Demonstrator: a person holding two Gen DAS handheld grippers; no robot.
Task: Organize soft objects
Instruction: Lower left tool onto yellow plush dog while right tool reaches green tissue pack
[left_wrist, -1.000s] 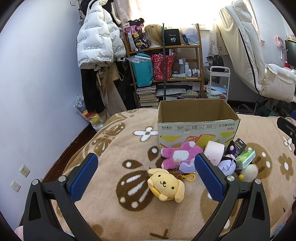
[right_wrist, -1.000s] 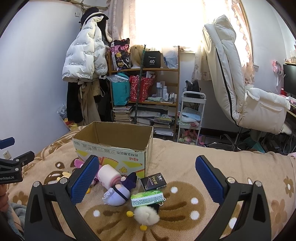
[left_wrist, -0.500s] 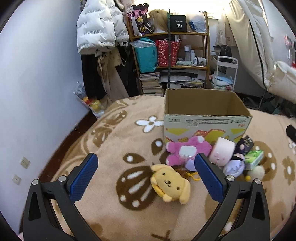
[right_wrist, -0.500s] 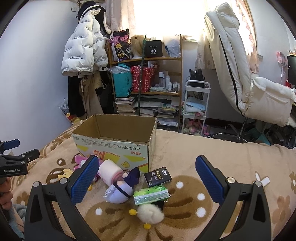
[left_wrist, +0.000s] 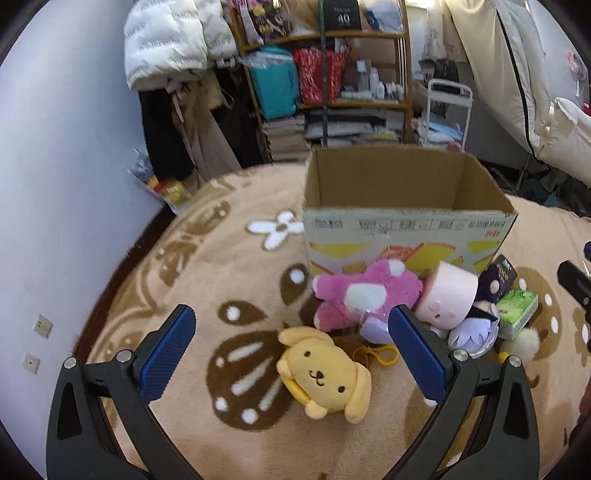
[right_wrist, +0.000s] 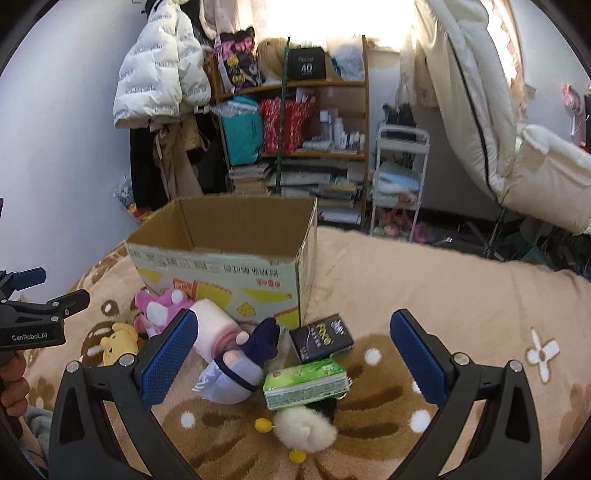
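Note:
An open cardboard box (left_wrist: 402, 229) stands on the brown patterned blanket (left_wrist: 221, 280); it also shows in the right wrist view (right_wrist: 221, 266). In front of it lie a yellow dog plush (left_wrist: 325, 373), a pink plush (left_wrist: 365, 295), a pink cylinder plush (left_wrist: 448, 299), a purple doll (right_wrist: 240, 365), a white fluffy ball (right_wrist: 304, 430), a green tissue pack (right_wrist: 306, 382) and a black packet (right_wrist: 321, 336). My left gripper (left_wrist: 291, 358) is open, low over the yellow dog. My right gripper (right_wrist: 293, 358) is open above the doll and tissue pack.
A shelf (right_wrist: 295, 122) with bags and books stands behind the bed, with a white jacket (right_wrist: 159, 66) hanging to its left. A white reclining chair (right_wrist: 498, 122) and a small cart (right_wrist: 399, 181) are at the right. The wall (left_wrist: 55, 184) runs along the left.
Both grippers have tilted down and moved closer to the toys. The left one now hangs over the yellow dog. Both stay open and the toys have not moved.

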